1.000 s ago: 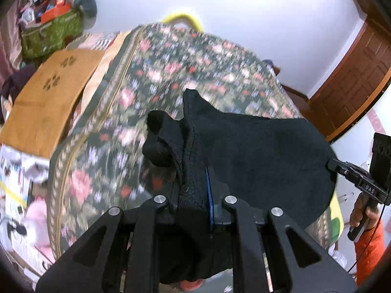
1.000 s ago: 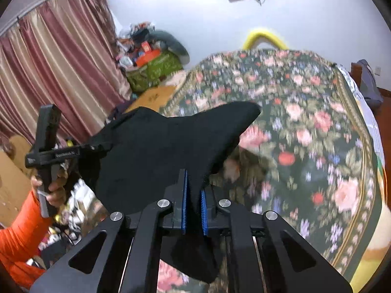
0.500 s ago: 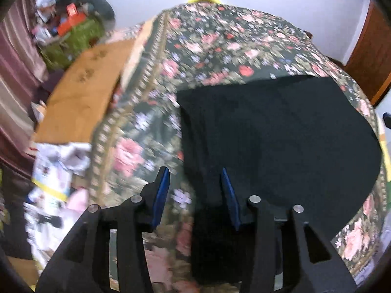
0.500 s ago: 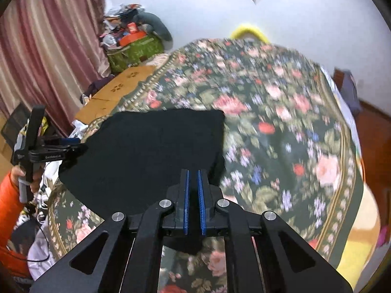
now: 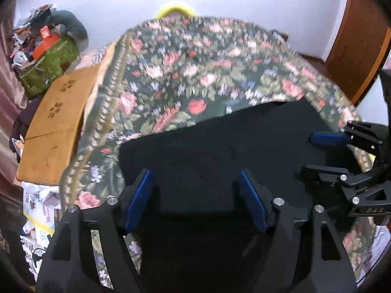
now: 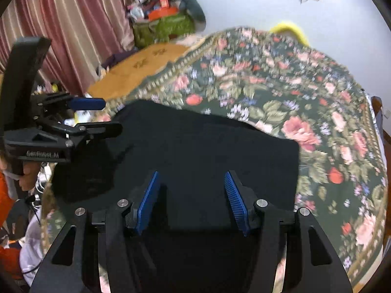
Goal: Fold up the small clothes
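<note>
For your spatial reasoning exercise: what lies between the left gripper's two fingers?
Only the black garment, spread on the floral bedspread, shows between the opening left gripper fingers in the left wrist view.

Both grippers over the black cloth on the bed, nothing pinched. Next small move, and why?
Probably lower the left gripper and right gripper onto the near edge of the black cloth and pinch it. Both are opening with nothing pressed between the pads, and the cloth lies spread on the floral bedspread, seemingly ready for folding.

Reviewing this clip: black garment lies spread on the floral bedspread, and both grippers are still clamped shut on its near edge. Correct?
Not quite. The black garment does lie on the floral bedspread, but the left gripper and right gripper are opening, pads clear of the cloth, as both wrist views show.
</note>
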### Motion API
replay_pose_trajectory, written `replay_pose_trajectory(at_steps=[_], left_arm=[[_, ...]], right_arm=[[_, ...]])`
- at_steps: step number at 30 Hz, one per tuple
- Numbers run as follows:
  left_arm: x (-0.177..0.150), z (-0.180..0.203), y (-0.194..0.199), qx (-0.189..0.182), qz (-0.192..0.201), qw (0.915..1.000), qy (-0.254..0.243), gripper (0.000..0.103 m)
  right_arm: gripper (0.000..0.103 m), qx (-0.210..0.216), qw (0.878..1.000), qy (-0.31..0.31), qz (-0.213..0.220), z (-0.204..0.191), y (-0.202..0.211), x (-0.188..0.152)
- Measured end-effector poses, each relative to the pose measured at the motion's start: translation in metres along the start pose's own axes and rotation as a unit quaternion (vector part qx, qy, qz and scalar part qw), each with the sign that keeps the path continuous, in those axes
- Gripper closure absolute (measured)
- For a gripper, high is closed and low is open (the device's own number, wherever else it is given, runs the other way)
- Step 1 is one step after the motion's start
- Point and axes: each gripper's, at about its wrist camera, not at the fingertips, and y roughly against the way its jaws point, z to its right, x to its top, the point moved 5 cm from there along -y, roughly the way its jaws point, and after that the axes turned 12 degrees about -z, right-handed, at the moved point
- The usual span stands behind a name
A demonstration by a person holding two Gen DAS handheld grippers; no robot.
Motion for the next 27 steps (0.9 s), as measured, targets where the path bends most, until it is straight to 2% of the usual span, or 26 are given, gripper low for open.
replay_pose_trajectory(at_steps=[2, 3, 6, 7, 9, 12, 15, 17, 19, 24, 27], left_arm=[[0.001, -0.002, -0.018, 0.001, -0.022, 0.9997, 0.005, 0.031], [0.001, -0.006, -0.024, -0.005, -0.03, 0.9995, 0.009, 0.03], [-0.002, -0.026, -0.031, -0.048, -0.037, 0.9973, 0.04, 0.029], [-0.004, -0.031, -0.031, -0.046, -0.037, 0.9971, 0.049, 0.029], [-0.012, -0.049, -0.03, -0.002, -0.032, 0.9973, 0.066, 0.029], [-0.025, -0.065, -0.024, 0.014, -0.031, 0.9965, 0.076, 0.029], [-0.04, -0.074, -0.007, 0.043, -0.018, 0.9958, 0.079, 0.029], [-0.046, -0.07, 0.008, 0.053, -0.003, 0.9958, 0.074, 0.029], [-0.05, -0.064, 0.023, 0.049, 0.013, 0.9964, 0.069, 0.029], [-0.05, -0.03, 0.052, 0.007, 0.044, 0.9979, 0.047, 0.029], [-0.05, -0.011, 0.06, -0.013, 0.058, 0.9977, 0.033, 0.024]], right_arm=[[0.051, -0.002, 1.0, -0.011, -0.008, 0.01, -0.008, -0.001], [0.048, -0.001, 1.0, -0.015, -0.005, 0.015, -0.007, -0.003], [0.046, -0.011, 0.999, -0.034, 0.006, 0.032, -0.002, -0.012], [0.046, -0.014, 0.999, -0.04, 0.009, 0.037, 0.001, -0.015], [0.046, -0.022, 0.998, -0.052, 0.014, 0.045, 0.007, -0.025], [0.046, -0.04, 0.997, -0.063, 0.014, 0.05, 0.019, -0.033], [0.046, -0.035, 0.997, -0.064, 0.029, 0.042, 0.033, -0.036], [0.046, -0.028, 0.997, -0.059, 0.041, 0.033, 0.041, -0.037], [0.046, -0.02, 0.997, -0.049, 0.052, 0.018, 0.045, -0.032], [0.046, 0.001, 0.998, -0.015, 0.065, -0.021, 0.05, -0.029], [0.045, 0.007, 0.998, 0.004, 0.06, -0.038, 0.042, -0.03]])
